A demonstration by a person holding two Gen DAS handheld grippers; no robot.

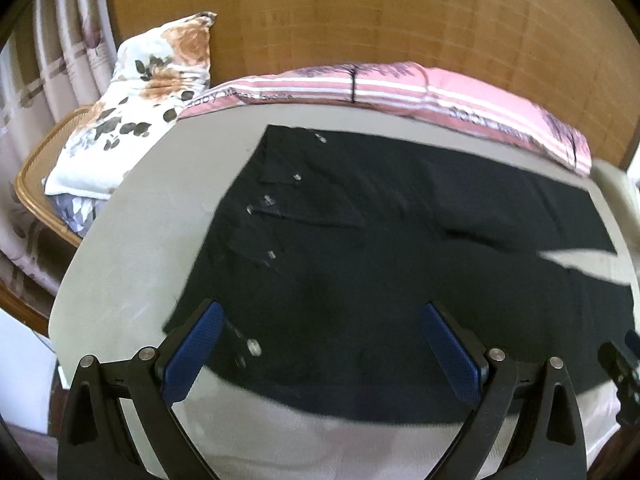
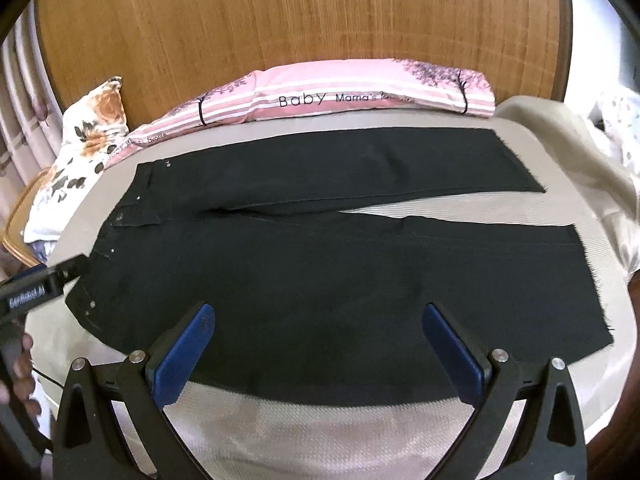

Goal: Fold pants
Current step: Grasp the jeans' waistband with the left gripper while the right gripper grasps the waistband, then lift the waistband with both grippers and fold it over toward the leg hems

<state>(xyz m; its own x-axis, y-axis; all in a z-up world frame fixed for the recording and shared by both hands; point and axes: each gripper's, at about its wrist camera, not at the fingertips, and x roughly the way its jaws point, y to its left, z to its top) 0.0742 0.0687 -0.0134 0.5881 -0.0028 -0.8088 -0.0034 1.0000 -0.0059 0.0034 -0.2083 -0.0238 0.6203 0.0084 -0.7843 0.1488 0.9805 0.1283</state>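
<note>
Black pants (image 2: 320,264) lie flat on a beige bed surface (image 2: 320,428), waistband with metal studs at the left, two legs running right with a thin gap between them. In the left wrist view the pants (image 1: 380,260) fill the middle, waistband end closest. My left gripper (image 1: 322,312) is open and empty, hovering over the near waist area; it also shows at the left edge of the right wrist view (image 2: 60,276). My right gripper (image 2: 318,312) is open and empty above the near leg's edge; part of it shows in the left wrist view (image 1: 624,364).
A pink striped pillow (image 2: 340,96) lies along the far edge against a wooden headboard (image 2: 300,12). A floral pillow (image 1: 136,108) sits on a wicker chair (image 1: 28,188) at the left. Curtains (image 1: 48,64) hang far left. Rumpled beige bedding (image 2: 580,152) lies at the right.
</note>
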